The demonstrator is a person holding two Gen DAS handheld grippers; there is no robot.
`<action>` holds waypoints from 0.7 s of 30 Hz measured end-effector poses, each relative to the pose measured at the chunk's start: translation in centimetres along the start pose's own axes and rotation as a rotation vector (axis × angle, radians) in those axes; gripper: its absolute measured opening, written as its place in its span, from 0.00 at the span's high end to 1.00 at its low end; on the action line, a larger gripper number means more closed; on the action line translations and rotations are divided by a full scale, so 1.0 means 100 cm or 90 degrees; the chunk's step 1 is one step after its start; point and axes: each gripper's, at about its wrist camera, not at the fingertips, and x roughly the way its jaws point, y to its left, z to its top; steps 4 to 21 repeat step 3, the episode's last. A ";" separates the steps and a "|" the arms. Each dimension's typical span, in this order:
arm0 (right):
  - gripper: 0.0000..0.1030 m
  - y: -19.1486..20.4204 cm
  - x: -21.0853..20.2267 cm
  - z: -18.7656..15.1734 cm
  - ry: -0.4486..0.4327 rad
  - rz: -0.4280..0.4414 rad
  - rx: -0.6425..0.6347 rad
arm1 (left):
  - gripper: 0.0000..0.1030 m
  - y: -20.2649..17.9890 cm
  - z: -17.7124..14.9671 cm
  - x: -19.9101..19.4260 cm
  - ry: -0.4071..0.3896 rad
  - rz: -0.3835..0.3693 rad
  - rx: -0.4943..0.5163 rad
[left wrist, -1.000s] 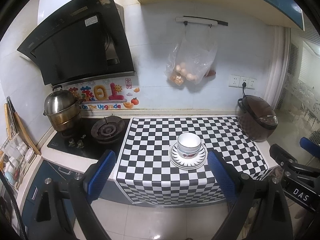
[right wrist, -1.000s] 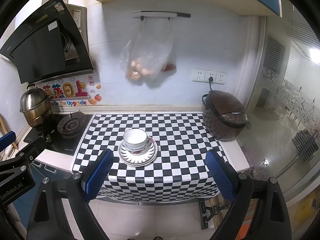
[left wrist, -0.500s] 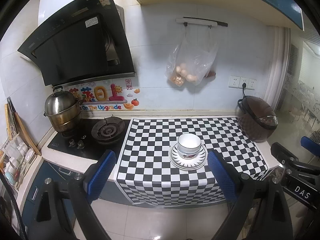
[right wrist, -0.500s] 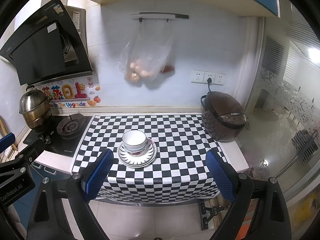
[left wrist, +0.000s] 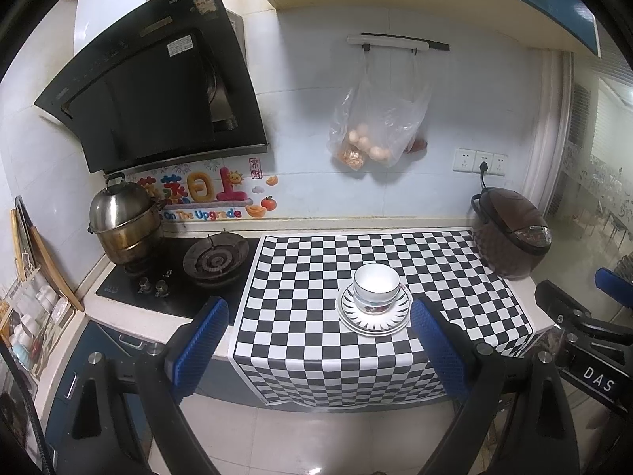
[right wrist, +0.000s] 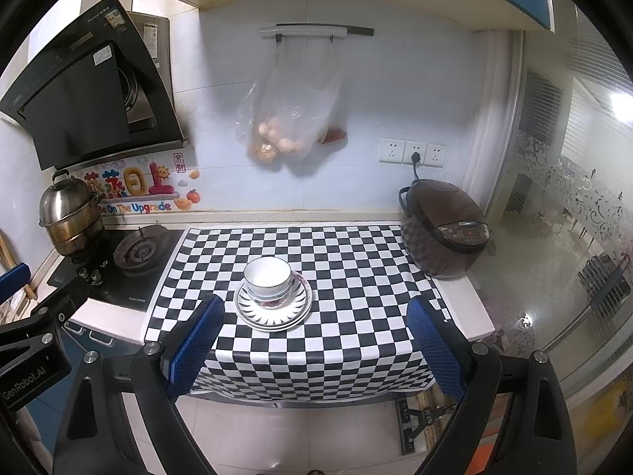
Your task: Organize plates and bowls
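A white bowl (left wrist: 375, 282) sits stacked in another bowl on a stack of striped-rim plates (left wrist: 372, 322) on the checkered cloth; the bowl (right wrist: 267, 275) and plates (right wrist: 273, 316) also show in the right wrist view. My left gripper (left wrist: 318, 340) is open and empty, held back from the counter's front edge. My right gripper (right wrist: 314, 336) is open and empty, also in front of the counter. Neither touches the dishes.
A brown rice cooker (left wrist: 510, 233) stands at the counter's right end. A gas hob (left wrist: 215, 259) with a steel steamer pot (left wrist: 118, 221) is on the left. A plastic bag of eggs (left wrist: 376, 126) hangs on the wall. A range hood (left wrist: 154, 79) is above the hob.
Both grippers have drifted back very slightly; the dishes have not moved.
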 end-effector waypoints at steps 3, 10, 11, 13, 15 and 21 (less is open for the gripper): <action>0.07 0.000 0.000 0.000 0.000 0.000 0.000 | 0.08 0.002 0.000 -0.001 -0.009 0.004 0.011; 0.07 0.000 0.000 0.000 0.000 0.000 0.000 | 0.08 0.002 0.000 -0.001 -0.009 0.004 0.011; 0.07 0.000 0.000 0.000 0.000 0.000 0.000 | 0.08 0.002 0.000 -0.001 -0.009 0.004 0.011; 0.07 0.000 0.000 0.000 0.000 0.000 0.000 | 0.08 0.002 0.000 -0.001 -0.009 0.004 0.011; 0.07 0.000 0.000 0.000 0.000 0.000 0.000 | 0.08 0.002 0.000 -0.001 -0.009 0.004 0.011; 0.07 0.000 0.000 0.000 0.000 0.000 0.000 | 0.08 0.002 0.000 -0.001 -0.009 0.004 0.011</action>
